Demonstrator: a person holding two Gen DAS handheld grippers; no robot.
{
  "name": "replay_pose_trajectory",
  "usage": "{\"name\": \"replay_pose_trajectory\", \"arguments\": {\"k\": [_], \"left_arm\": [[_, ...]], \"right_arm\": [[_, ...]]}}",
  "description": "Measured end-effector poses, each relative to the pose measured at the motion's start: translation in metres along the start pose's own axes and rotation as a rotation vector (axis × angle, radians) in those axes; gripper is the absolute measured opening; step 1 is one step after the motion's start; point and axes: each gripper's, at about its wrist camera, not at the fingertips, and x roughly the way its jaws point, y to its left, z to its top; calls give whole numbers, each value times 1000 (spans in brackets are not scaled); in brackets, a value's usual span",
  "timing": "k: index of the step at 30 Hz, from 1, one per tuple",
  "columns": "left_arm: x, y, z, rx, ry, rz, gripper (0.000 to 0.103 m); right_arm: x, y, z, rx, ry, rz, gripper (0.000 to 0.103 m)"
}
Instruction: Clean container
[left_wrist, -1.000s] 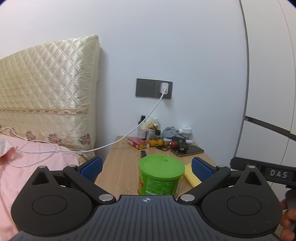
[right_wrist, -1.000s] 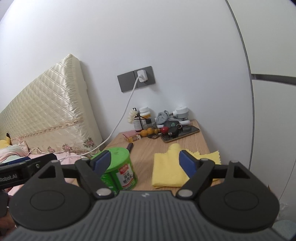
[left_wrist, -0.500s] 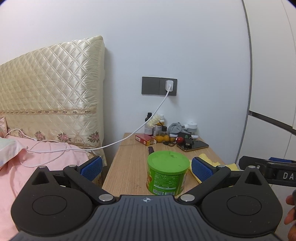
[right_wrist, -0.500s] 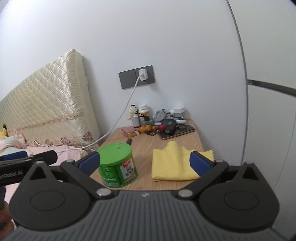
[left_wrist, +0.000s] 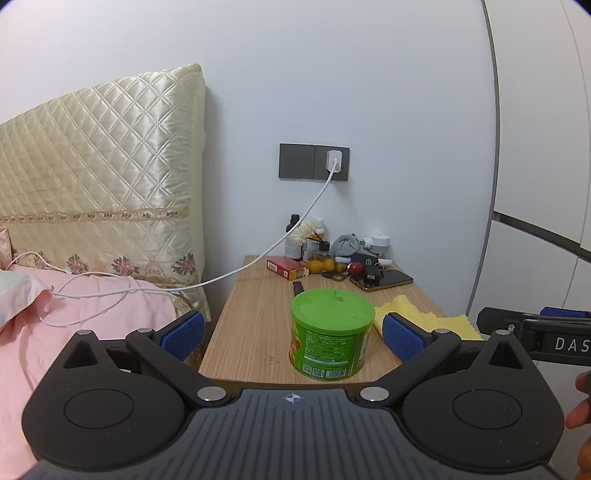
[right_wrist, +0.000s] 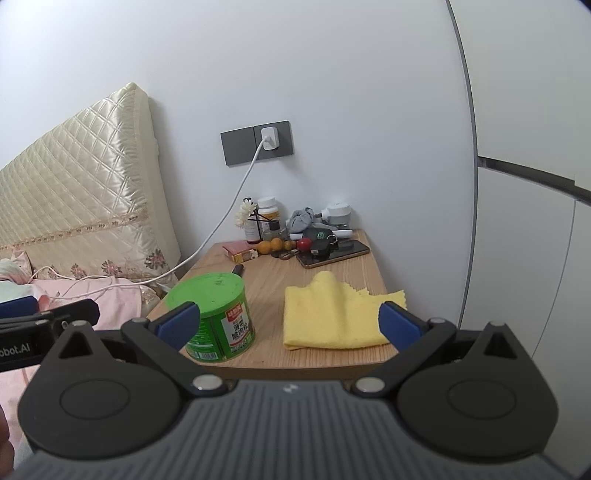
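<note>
A green can with a green lid stands near the front edge of a wooden nightstand; it also shows in the right wrist view. A yellow cloth lies flat to its right, partly seen in the left wrist view. My left gripper is open and empty, held just short of the can. My right gripper is open and empty, held in front of the cloth. Neither touches anything.
At the back of the nightstand are a phone, keys, bottles, small fruit and a red box. A white charging cable runs from the wall socket to the pink bed on the left. White cabinet doors stand on the right.
Both grippers have pulled back and away from the nightstand, so the can and cloth look farther off. The right gripper's jaws have opened wider.
</note>
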Motion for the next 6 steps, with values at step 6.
{"name": "replay_pose_trajectory", "arguments": {"k": [6], "left_arm": [[0, 3, 0, -5, 3, -3, 103]], "right_arm": [[3, 4, 0, -7, 8, -3, 103]]}}
